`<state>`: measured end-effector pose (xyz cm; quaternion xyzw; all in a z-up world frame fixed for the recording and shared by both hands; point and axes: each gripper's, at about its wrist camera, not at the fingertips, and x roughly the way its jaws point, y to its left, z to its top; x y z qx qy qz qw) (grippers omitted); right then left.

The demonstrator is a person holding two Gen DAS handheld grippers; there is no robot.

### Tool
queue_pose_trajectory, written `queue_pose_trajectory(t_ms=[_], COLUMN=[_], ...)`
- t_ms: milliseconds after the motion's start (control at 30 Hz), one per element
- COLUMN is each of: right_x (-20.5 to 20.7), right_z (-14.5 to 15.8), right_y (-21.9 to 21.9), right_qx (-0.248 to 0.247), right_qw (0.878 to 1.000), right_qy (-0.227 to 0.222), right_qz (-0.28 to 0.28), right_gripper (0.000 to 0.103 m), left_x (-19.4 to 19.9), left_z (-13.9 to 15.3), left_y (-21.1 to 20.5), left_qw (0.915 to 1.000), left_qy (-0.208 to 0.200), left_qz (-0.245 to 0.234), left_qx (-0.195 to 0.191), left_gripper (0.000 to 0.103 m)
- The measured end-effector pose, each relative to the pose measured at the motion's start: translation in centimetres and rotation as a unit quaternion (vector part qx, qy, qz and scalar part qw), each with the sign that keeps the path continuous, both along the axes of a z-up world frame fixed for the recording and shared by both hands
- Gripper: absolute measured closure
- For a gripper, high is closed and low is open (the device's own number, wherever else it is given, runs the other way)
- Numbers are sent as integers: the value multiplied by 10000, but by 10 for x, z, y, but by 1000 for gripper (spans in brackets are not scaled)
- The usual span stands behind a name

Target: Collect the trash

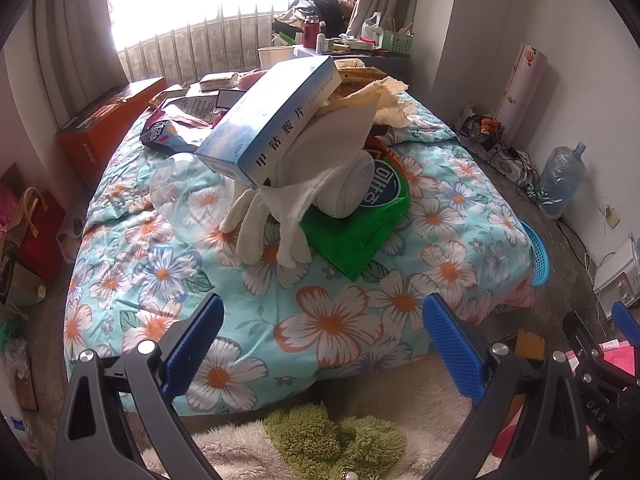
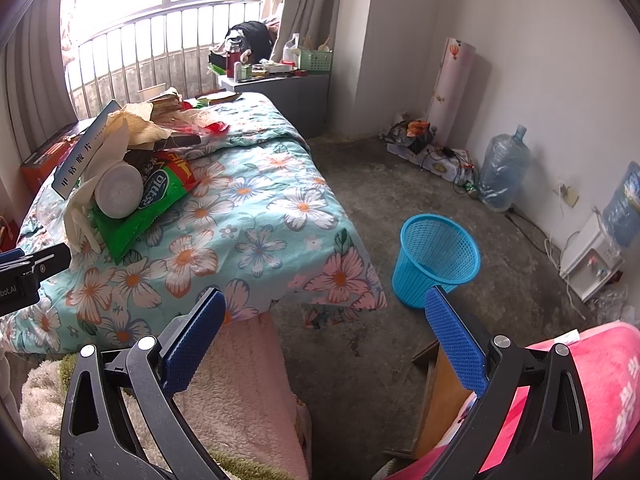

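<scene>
Blue-padded, both my left gripper (image 1: 322, 344) and right gripper (image 2: 324, 340) gape wide and empty before the trash pile (image 1: 304, 160) on the bed (image 1: 340, 320); next I'd reach, then carry to the basket (image 2: 436, 260).

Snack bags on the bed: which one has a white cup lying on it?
The green snack bag, nearest the bed's foot; the white cup lies tipped on it. The dark blue bag farther back has none.
</scene>
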<state>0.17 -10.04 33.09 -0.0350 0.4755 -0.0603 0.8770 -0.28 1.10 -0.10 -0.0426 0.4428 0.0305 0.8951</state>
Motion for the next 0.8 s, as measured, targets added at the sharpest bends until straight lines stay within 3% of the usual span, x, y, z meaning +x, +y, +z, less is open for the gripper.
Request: queue_pose_trajectory(t_ms=[533, 800], right_x=[3, 19], right_z=[2, 22], right_y=[3, 25], right_qx=[24, 60], right_qw=[10000, 9994], right_qy=[-13, -340], right_qz=[-65, -81], right_gripper=[8, 8], left_x=[0, -5], left_z=[0, 13], left_y=[2, 42], left_qw=[10000, 9974], left_qy=[-38, -636], left_qz=[-16, 64], left_qx=[-28, -318], left_gripper=[6, 6])
